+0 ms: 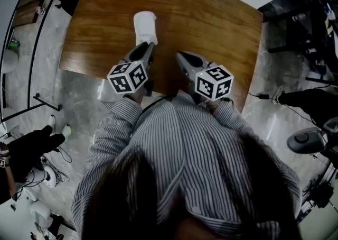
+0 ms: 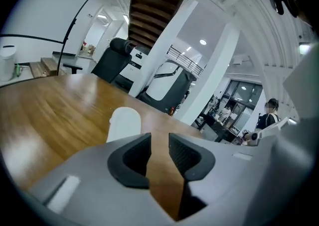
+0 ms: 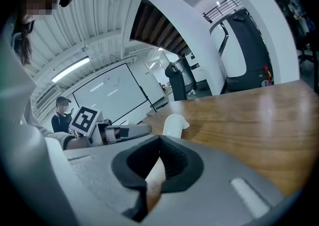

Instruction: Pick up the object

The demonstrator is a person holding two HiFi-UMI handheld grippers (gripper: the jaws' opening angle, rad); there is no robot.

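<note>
1. So, the left gripper [image 1: 149, 48] has its jaws a narrow way apart with nothing between them. Only the wood of the table [image 1: 211, 17] shows in the gap.
2. The white object [image 1: 145, 27] sits on the table just beyond that gripper's tips. In the left gripper view it is ahead and left of the gap, not lined up with it. It seems to stand upright, but I can't be sure.
3. Risk: the gap looks narrower than the object. Pushing in like this would likely catch it with a jaw tip and shove or topple it. The cause would be too little opening and an aim off to the right.
4. Risk: the object looks smooth with a rounded top. A high or off-centre pinch could let it squirt out.
5. The right gripper [image 1: 180, 55] has its jaws closed together and empty. It is beside the left one, with the object ahead and to its left.
6. Risk: if the right gripper swings left, it may bump the object or the left gripper.
7. Counts:
   - one white object
   - one table
   - two grippers
   - two marker cubes [image 1: 128, 77], one per gripper
</note>
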